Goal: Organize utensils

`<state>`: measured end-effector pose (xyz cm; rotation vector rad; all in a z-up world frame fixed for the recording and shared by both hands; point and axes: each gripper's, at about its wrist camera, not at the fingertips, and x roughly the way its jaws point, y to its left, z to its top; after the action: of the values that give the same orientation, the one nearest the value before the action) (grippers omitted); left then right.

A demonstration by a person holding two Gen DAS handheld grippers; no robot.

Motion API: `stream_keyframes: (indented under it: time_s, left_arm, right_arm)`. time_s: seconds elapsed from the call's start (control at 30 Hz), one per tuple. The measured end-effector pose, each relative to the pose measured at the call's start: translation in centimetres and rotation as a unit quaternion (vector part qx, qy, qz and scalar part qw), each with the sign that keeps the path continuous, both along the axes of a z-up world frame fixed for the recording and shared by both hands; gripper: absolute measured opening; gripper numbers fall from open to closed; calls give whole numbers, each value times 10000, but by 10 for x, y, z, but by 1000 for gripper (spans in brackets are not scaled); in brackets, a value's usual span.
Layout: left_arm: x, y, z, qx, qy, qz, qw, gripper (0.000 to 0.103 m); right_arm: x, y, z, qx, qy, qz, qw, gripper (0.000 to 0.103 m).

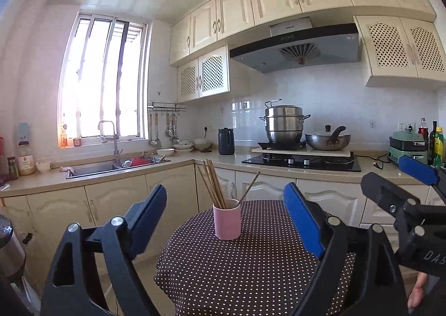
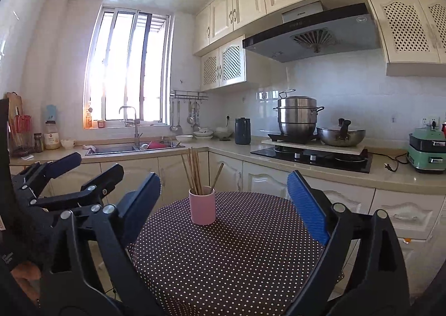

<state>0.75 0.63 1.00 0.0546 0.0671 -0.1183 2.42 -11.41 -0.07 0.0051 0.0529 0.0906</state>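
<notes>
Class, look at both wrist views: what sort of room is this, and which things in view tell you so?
A home kitchen: a sink with faucet under the window, a steamer pot on the stove beneath a range hood, and a pink cup holding chopsticks.

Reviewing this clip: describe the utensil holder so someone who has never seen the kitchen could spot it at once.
Find the round table with the dark polka-dot cloth in front of the cream cabinets. The pink cup stands alone on it, toward the far edge. It holds a bundle of wooden chopsticks; nothing else sits on the cloth.

Pink cup (image 1: 227, 219), white-dotted brown tablecloth (image 1: 251, 268)
</notes>
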Motion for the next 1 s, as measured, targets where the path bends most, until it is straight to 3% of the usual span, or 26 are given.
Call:
stream_keyframes:
  time_s: [0.37,1.0]
  left_arm:
    - [-41,-9,9,-41,-231,-132,9996,87]
    - [-46,-11,9,33,-262,2,9997,87]
  right_arm:
    - [-32,-11,6,-69,-158,-191,9997,93]
    - [-38,-13,4,-60,-112,-167,9998,93]
